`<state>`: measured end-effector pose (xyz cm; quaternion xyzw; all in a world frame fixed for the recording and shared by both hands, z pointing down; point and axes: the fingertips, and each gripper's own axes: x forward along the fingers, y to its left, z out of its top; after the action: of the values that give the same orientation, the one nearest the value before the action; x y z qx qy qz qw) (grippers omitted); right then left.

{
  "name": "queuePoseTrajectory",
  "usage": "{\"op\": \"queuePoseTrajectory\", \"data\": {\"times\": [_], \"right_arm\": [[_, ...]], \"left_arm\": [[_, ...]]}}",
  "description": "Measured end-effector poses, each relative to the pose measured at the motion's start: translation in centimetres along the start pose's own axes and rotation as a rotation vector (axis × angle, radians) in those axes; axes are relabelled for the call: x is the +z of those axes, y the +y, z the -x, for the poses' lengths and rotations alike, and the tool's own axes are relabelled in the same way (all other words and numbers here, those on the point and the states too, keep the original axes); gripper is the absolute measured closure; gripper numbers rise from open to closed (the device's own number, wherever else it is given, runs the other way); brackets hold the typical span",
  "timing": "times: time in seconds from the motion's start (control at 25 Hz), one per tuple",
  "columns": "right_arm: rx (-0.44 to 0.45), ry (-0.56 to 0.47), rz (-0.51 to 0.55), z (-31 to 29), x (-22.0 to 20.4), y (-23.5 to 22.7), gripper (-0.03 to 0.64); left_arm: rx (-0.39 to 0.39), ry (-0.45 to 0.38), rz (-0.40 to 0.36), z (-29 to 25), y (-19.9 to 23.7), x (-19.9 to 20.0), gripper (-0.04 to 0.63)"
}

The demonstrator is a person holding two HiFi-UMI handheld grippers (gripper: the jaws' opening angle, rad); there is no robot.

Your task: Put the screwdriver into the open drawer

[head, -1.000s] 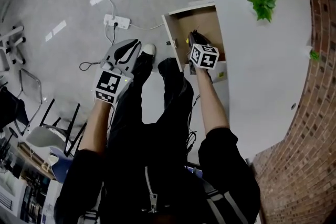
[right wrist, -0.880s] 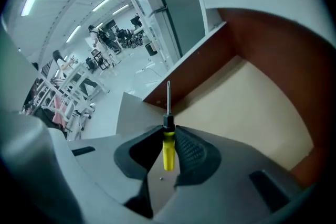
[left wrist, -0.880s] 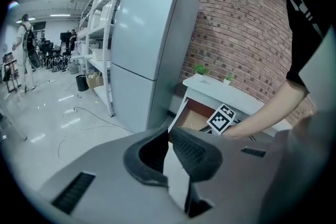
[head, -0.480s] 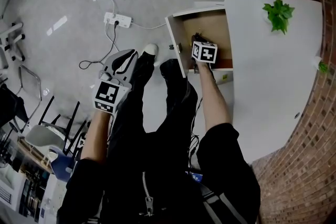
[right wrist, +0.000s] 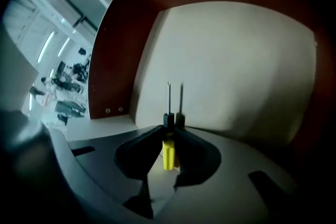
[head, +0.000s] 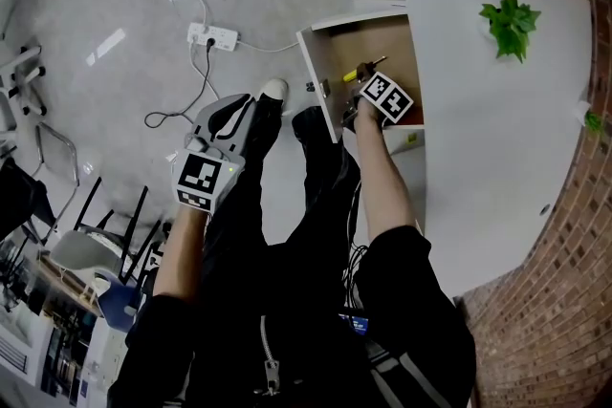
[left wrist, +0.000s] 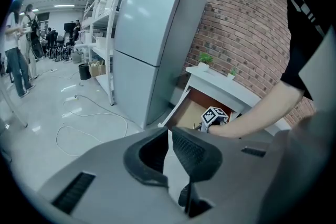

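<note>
The screwdriver (right wrist: 168,152), with a yellow handle, black collar and thin steel shaft, is clamped between the jaws of my right gripper (right wrist: 169,129). Its tip points down at the tan floor of the open drawer (right wrist: 231,55). In the head view, my right gripper (head: 360,83) reaches inside the drawer (head: 318,81), and the screwdriver (head: 356,72) shows just beyond its marker cube. My left gripper (head: 228,110) hangs over the floor beside the person's leg, apart from the drawer. In the left gripper view, my left gripper (left wrist: 169,130) has its pads together with nothing between them.
A white tabletop (head: 497,139) above the drawer carries a small green plant (head: 512,22), with a brick wall (head: 564,301) to its right. A power strip (head: 212,37) and cables lie on the floor. Chairs (head: 86,234) stand at the left. A tall grey refrigerator (left wrist: 152,34) stands nearby.
My right gripper has rolled and sunk lower into the drawer, so the screwdriver's handle and shaft now show in the head view. My left gripper has dropped a little.
</note>
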<state>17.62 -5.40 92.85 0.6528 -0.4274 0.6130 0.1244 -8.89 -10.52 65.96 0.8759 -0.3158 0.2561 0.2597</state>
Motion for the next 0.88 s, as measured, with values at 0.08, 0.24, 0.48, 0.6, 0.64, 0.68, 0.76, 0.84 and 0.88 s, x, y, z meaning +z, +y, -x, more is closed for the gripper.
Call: {"op": "queuePoseTrajectory", "data": {"times": [0.08,0.24,0.48,0.6,0.64,0.68,0.76,0.84,0.88], "right_arm": [[0.021,-0.029,-0.120,0.1,0.1,-0.2,0.535],[0.007,-0.078,-0.341,0.2,-0.2,-0.8,0.535],[0.016,-0.073,-0.480,0.1,-0.5,-1.2,0.534],[0.024,-0.057,-0.421,0.3,-0.6,-1.0,0.528],[0.026,-0.055,-0.402,0.3,-0.6,-1.0,0.515],[0.027,-0.054,-0.387,0.4,-0.6,-0.9,0.503],[0.031,-0.054,-0.379,0.7,-0.7,-0.8,0.499],[0.035,-0.059,-0.390,1.1,-0.8,-0.7,0.499],[0.037,-0.066,-0.396,1.3,-0.8,-0.7,0.499]], "left_arm": [[-0.004,-0.002,0.000,-0.2,-0.2,0.1,0.552],[-0.010,-0.001,-0.002,-0.6,-0.5,0.3,0.552],[-0.009,0.004,-0.001,-0.7,-0.6,0.1,0.552],[-0.008,0.007,-0.002,-0.6,-0.7,0.1,0.552],[-0.010,0.006,-0.002,-0.6,-0.8,0.2,0.552],[-0.011,0.005,-0.003,-0.6,-0.8,0.3,0.552],[-0.013,0.001,-0.002,-0.4,-0.9,0.5,0.552],[-0.015,-0.006,0.000,-0.2,-1.0,0.8,0.552],[-0.017,-0.008,-0.001,0.0,-1.1,1.0,0.552]]}}
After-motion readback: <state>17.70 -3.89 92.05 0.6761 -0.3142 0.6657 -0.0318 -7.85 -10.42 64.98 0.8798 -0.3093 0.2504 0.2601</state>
